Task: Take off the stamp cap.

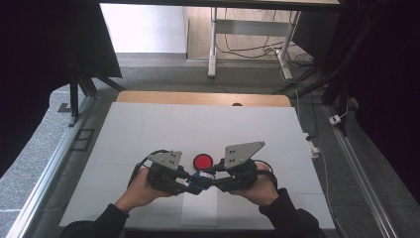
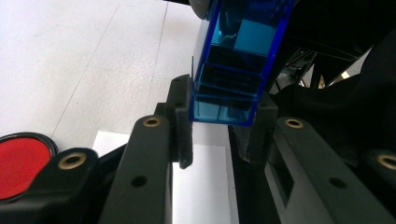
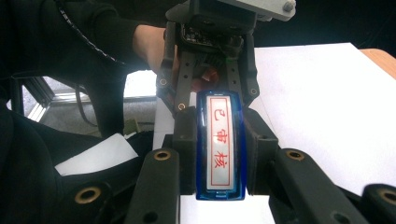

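Both grippers pinch one blue stamp [image 1: 200,179] above the near table [image 1: 148,129]: left gripper [image 2: 219,135] clamps one end, right gripper [image 3: 219,154] the other, its long axis running between them. The red pad [image 1: 202,161] sits just beyond.

Blue stamp [image 3: 220,149], white label with red framed characters 已审核

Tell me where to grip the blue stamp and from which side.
Grip the blue stamp across its two long flat sides, coming in from either end. Its narrow box shape fits between the jaws, as the right gripper and left gripper hold it now.
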The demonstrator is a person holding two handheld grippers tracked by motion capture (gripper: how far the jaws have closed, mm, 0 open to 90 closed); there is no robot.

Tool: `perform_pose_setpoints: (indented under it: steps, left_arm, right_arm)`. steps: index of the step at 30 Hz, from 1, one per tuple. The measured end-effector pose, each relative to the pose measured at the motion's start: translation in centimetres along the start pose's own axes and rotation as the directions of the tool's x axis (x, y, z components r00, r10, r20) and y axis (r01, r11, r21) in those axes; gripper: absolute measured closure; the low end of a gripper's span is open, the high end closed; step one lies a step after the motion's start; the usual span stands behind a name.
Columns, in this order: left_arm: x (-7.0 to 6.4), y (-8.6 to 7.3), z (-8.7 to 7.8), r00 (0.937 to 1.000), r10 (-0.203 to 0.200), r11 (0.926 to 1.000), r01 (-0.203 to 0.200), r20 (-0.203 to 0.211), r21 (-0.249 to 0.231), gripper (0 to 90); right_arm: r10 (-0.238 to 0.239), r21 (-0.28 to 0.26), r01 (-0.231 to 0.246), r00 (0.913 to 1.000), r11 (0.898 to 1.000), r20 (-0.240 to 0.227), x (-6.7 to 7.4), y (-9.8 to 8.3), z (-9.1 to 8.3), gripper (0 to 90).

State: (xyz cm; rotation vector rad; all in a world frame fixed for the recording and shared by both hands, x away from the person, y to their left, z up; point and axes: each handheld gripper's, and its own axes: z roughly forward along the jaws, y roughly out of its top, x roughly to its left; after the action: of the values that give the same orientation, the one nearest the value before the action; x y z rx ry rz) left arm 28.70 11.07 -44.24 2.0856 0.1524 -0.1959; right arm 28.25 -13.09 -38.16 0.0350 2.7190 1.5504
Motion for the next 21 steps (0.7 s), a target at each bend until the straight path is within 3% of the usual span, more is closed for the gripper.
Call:
perform_pose_setpoints:
  steps: [3,11,21]
  left_arm:
    - [-0.2,-0.1,-0.2,0.9996,0.026,0.9996,-0.026,-0.008,0.015,69.0]
    - [-0.3,-0.4,-0.9,0.9991,0.011,0.9999,-0.011,-0.040,-0.010,68.9]
    - [-1.0,-0.8,-1.4,0.9926,-0.046,0.9988,0.048,-0.112,0.014,68.6]
  right_arm:
    - [0.028,-0.022,-0.028,0.9992,0.999,-0.027,-0.2,-0.1,-0.1,71.0]
    - [0.096,-0.069,-0.097,0.9950,0.993,-0.030,-1.4,-0.8,-1.2,71.0]
    - [0.078,-0.070,-0.076,0.9966,0.995,0.025,-1.2,-0.6,-1.5,70.9]
